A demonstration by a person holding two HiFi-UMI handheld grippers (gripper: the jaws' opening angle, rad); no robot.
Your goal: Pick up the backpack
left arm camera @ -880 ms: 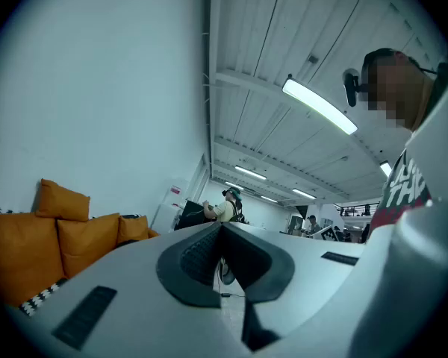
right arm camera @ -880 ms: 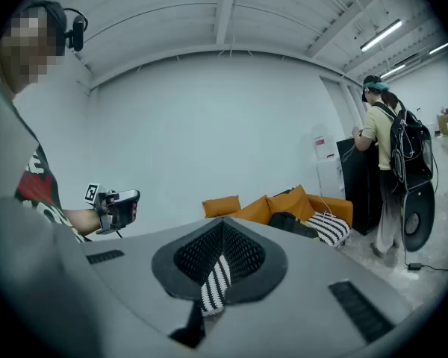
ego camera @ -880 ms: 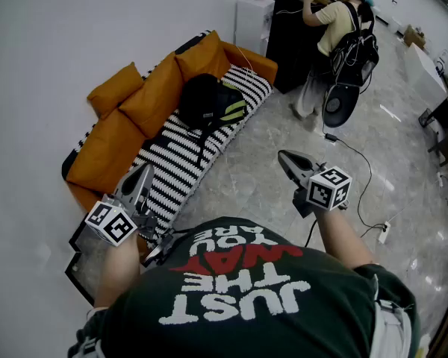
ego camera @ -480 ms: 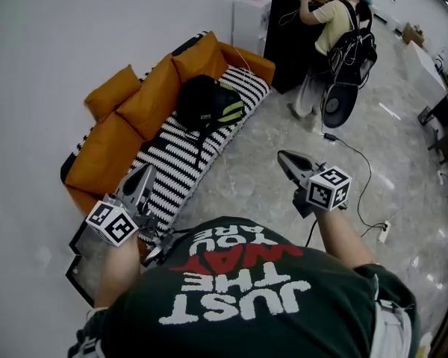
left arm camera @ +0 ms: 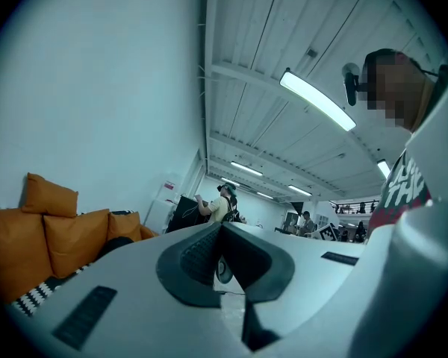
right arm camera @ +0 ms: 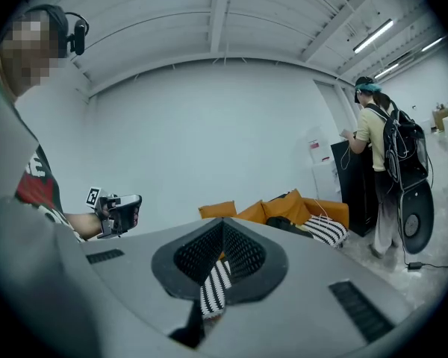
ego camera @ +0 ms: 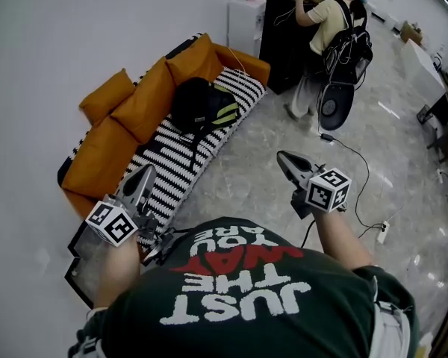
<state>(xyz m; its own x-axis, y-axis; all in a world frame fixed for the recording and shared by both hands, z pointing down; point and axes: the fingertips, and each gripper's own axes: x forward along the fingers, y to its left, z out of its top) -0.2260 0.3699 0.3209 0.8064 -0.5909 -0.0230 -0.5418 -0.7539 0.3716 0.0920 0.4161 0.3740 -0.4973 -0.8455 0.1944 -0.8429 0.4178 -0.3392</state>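
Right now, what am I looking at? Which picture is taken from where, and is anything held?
No robot here: a person wears a head camera and holds a two-jaw gripper in each hand. The head view looks down on the left gripper and right gripper. The other two pictures come from cameras riding on those grippers. Both are shut and hold nothing. Ahead, a black backpack lies on an orange sofa with a striped cover, untouched.
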